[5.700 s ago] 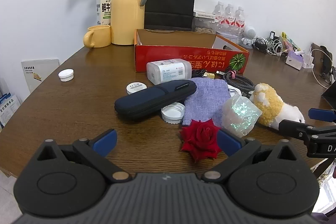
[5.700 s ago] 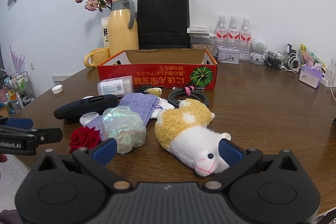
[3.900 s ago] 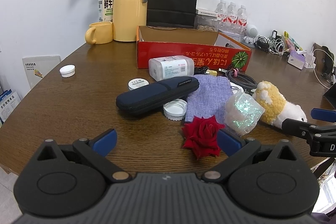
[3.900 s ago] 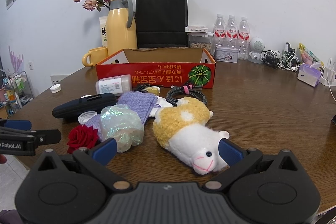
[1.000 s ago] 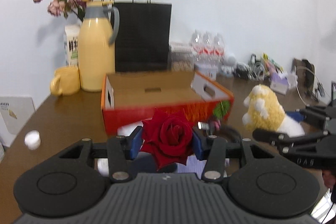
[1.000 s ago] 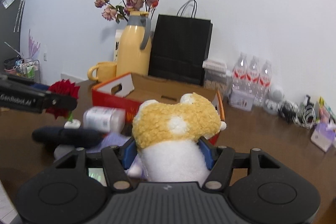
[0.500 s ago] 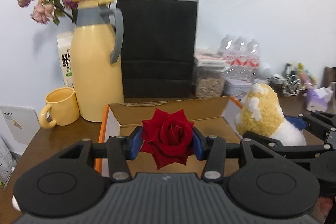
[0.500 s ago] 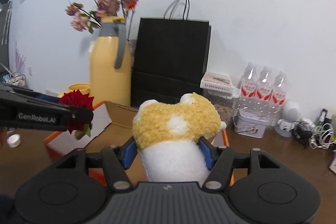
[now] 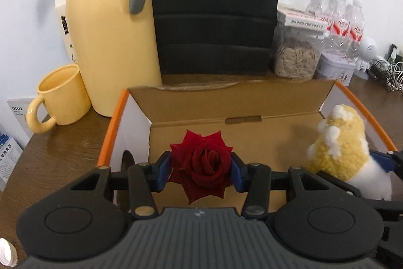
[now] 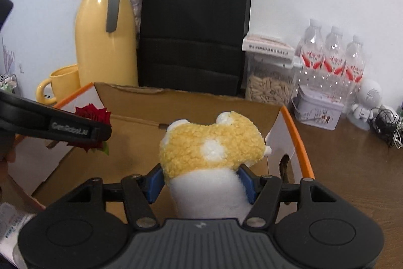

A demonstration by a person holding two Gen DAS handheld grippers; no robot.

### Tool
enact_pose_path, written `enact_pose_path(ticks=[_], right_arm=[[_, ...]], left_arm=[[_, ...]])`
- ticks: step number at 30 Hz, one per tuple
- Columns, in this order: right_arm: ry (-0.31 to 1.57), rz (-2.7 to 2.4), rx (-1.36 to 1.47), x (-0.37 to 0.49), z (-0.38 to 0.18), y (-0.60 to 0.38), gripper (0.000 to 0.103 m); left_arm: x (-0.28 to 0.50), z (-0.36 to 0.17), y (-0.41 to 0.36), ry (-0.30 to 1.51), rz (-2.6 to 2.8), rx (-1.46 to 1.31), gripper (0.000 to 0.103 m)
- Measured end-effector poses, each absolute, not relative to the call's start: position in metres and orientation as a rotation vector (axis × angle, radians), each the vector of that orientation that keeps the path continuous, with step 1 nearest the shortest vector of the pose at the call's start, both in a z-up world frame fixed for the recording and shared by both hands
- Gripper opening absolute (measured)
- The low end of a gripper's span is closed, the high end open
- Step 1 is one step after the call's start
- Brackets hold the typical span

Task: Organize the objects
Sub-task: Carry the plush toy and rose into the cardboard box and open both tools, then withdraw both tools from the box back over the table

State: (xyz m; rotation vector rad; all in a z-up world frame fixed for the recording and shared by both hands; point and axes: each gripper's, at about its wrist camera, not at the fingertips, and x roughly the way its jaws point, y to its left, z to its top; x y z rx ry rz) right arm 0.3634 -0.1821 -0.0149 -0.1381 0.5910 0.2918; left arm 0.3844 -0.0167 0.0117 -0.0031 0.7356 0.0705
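While over the cardboard box (image 9: 252,97), left gripper (image 9: 200,169) jaws pinching red rose (image 9: 201,165), right gripper (image 10: 201,180) jaws clamping plush toy (image 10: 211,150)

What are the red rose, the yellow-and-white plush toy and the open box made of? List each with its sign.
Red rose: likely fabric, artificial; matte, stiff petals.
Yellow-and-white plush toy: curly fleece, probably synthetic; nubby pile.
Open box: corrugated cardboard; brown matte inside, orange printed rim.

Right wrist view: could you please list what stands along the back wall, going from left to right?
Yellow ceramic mug → tall yellow thermos jug → black paper bag → clear seed-filled container → three plastic water bottles → small white robot figure.
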Motion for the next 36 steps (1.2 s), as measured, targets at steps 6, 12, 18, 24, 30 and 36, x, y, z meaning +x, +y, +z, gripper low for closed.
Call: enact_pose_path(ticks=[6, 12, 18, 24, 30, 36], right_arm=[[0.606, 0.282, -0.139, 0.361, -0.017, -0.184, 0.080], [0.574, 0.271, -0.132, 0.354, -0.010, -0.185, 0.103], [0.555, 0.262, -0.128, 0.351, -0.003, -0.187, 0.103], [0.503, 0.256, -0.130, 0.336, 0.012, -0.186, 0.103], [0.431, 0.256, -0.134, 0.304, 0.039, -0.184, 0.103], [0.383, 0.254, -0.140, 0.264, 0.063, -0.180, 0.103]], left_arm=[[0.381, 0.007, -0.019, 0.731, 0.056, 0.005, 0.060], [0.365, 0.014, -0.015, 0.637, 0.087, 0.008, 0.103], [0.361, 0.017, -0.009, 0.631, 0.090, -0.010, 0.103], [0.347, 0.029, -0.003, 0.608, 0.088, -0.021, 0.103], [0.315, 0.054, 0.002, 0.554, 0.083, -0.022, 0.103], [0.272, 0.076, 0.006, 0.502, 0.081, -0.018, 0.103]])
